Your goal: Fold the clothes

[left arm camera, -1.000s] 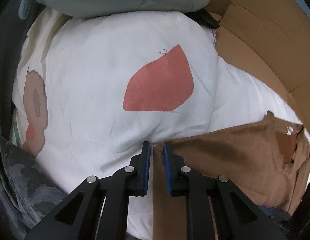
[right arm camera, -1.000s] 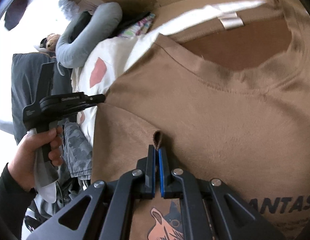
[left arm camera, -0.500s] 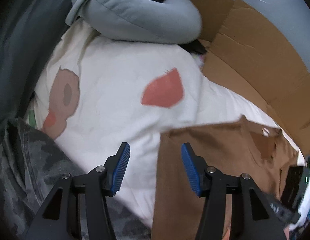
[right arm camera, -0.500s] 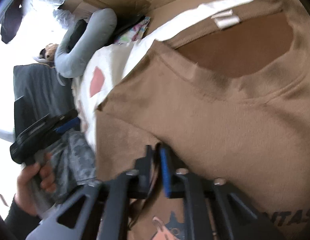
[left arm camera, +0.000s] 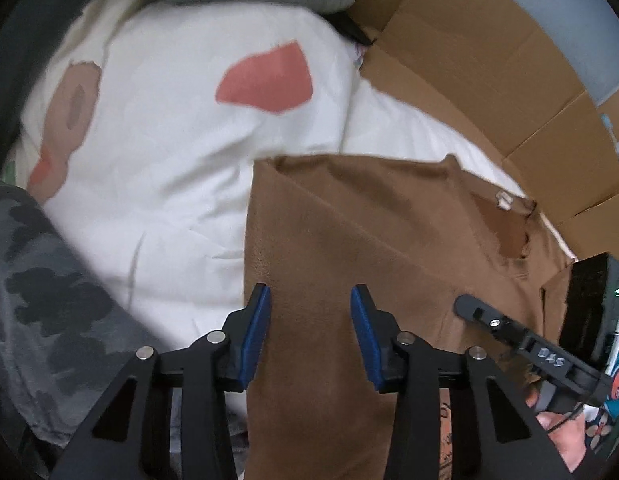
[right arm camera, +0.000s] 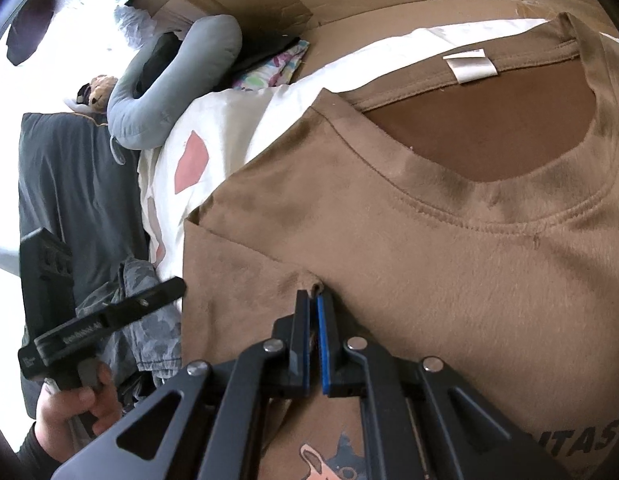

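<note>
Brown shirt (left arm camera: 369, 248) at lower centre under the wide-apart left gripper (left arm camera: 309, 316), white bedding (left arm camera: 181, 152) at upper left.

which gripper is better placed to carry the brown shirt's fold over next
Right. The right gripper is already shut on a pinch of the brown shirt, while the left gripper hangs open above the cloth, holding nothing.

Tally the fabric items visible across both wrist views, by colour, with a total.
Brown T-shirt: 1
White cover with pink patches: 1
Grey camouflage garment: 1
Blue-grey long pillow: 1
Dark grey bedding: 1
Pastel patterned cloth: 1
Total: 6
</note>
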Demonstrator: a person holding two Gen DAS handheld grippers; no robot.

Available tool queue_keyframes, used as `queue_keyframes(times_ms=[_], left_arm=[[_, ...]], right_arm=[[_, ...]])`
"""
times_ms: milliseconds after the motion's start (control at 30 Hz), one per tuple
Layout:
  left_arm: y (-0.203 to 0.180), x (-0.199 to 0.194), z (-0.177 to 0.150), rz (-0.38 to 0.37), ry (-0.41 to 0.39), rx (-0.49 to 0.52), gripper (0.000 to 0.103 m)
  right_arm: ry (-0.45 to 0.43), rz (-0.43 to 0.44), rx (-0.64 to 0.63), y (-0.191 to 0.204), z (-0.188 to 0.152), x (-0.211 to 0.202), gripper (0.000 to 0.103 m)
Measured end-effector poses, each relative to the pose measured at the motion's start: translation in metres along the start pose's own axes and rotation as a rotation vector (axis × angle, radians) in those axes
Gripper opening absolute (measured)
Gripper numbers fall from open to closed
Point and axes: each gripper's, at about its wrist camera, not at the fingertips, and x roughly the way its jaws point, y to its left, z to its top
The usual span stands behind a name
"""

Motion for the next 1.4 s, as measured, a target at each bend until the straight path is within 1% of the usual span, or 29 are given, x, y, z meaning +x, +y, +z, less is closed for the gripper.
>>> queue_keyframes(times_ms=[133, 267, 367, 400, 467, 500, 533, 633, 800, 933, 1033, 1100, 1200, 1267, 1400], left_arm=[[0.001, 0.016, 0.002, 0.010, 0.018, -0.015, 0.042], [0.005, 0.007, 0.004, -0.016, -0.005, -0.062, 0.042], [0.002, -0.008, 0.000, -0.037, -0.033, -0.057, 0.042], [0.002, -0.015, -0.004, -0.047, -0.038, -0.056, 0.042], [0.000, -0.027, -0.010, -0.066, -0.048, -0.054, 0.042], [0.000, -0.032, -0.016, -0.073, -0.052, -0.059, 0.042], [0.001, -0.036, -0.022, -0.080, -0.055, -0.070, 0.042], [0.005, -0.048, -0.043, -0.098, -0.063, -0.102, 0.042], [0.011, -0.067, -0.078, -0.129, -0.076, -0.157, 0.042], [0.016, -0.081, -0.105, -0.155, -0.085, -0.202, 0.042], [0.019, -0.082, -0.125, -0.187, -0.084, -0.250, 0.042], [0.027, -0.084, -0.139, -0.200, -0.081, -0.303, 0.042], [0.036, -0.082, -0.151, -0.220, -0.072, -0.369, 0.042], [0.038, -0.081, -0.155, -0.220, -0.073, -0.369, 0.042], [0.035, -0.077, -0.159, -0.219, -0.069, -0.334, 0.042]], right_arm=[[0.006, -0.010, 0.004, -0.001, 0.000, 0.003, 0.004], [0.021, -0.001, 0.009, -0.002, -0.005, 0.000, 0.008], [0.038, 0.016, 0.000, -0.002, -0.012, -0.005, 0.015], [0.042, 0.022, 0.002, -0.003, -0.014, -0.007, 0.019], [0.063, 0.046, 0.012, -0.005, -0.020, -0.012, 0.029], [0.075, 0.068, 0.020, -0.005, -0.023, -0.013, 0.036], [0.086, 0.090, 0.028, -0.006, -0.025, -0.015, 0.042], [0.098, 0.113, 0.030, -0.004, -0.032, -0.020, 0.043], [0.125, 0.136, 0.070, -0.006, -0.042, -0.021, 0.043], [0.148, 0.163, 0.071, -0.003, -0.050, -0.024, 0.043], [0.172, 0.193, 0.079, 0.002, -0.061, -0.026, 0.043], [0.191, 0.209, 0.084, 0.005, -0.069, -0.025, 0.043], [0.230, 0.230, 0.095, 0.008, -0.083, -0.021, 0.043], [0.258, 0.237, 0.103, 0.009, -0.093, -0.016, 0.043], [0.292, 0.263, 0.137, 0.010, -0.107, -0.004, 0.043]])
